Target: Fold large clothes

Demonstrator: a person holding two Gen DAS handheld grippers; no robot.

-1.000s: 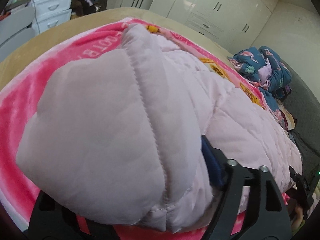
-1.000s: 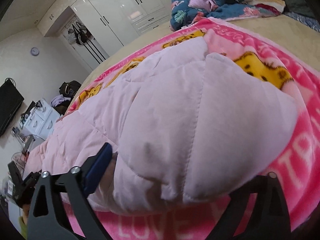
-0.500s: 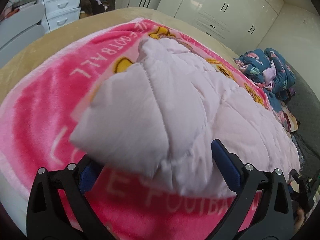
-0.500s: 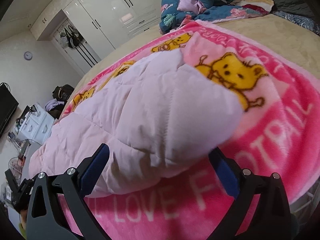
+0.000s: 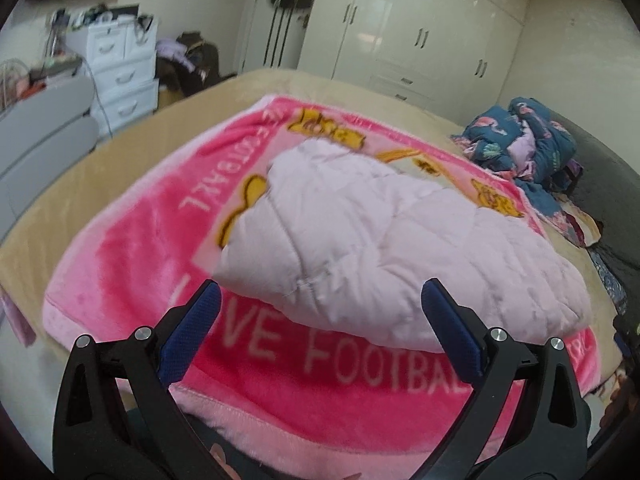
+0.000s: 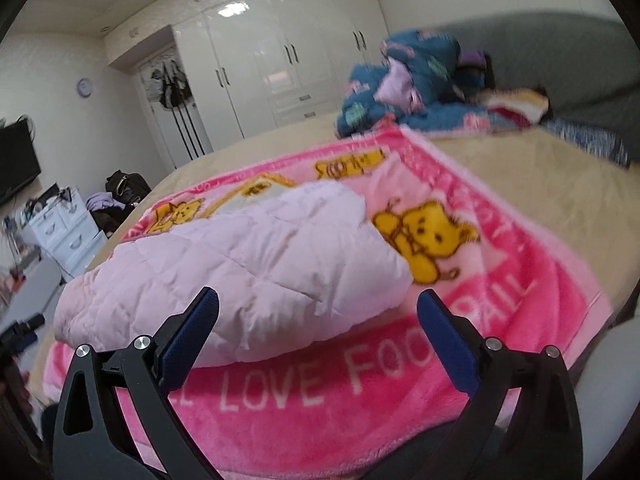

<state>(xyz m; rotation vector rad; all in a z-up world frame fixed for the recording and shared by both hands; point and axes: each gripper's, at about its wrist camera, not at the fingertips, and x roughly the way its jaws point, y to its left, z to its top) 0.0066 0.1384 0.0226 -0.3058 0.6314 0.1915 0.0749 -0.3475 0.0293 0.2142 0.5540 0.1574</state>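
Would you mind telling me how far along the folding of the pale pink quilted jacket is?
Done: the pale pink quilted jacket lies doubled into a puffy bundle on the bright pink fleece blanket. In hand: nothing; left tongs and right tongs are open, clear of it. Left: perhaps another fold or tidying.

Pink bear-print blanket (image 5: 132, 264) on tan bed (image 6: 540, 200), white wardrobe (image 5: 420, 36), white drawers (image 5: 120, 76), blue bedding heap (image 6: 412, 80), wall clock (image 6: 84, 87)
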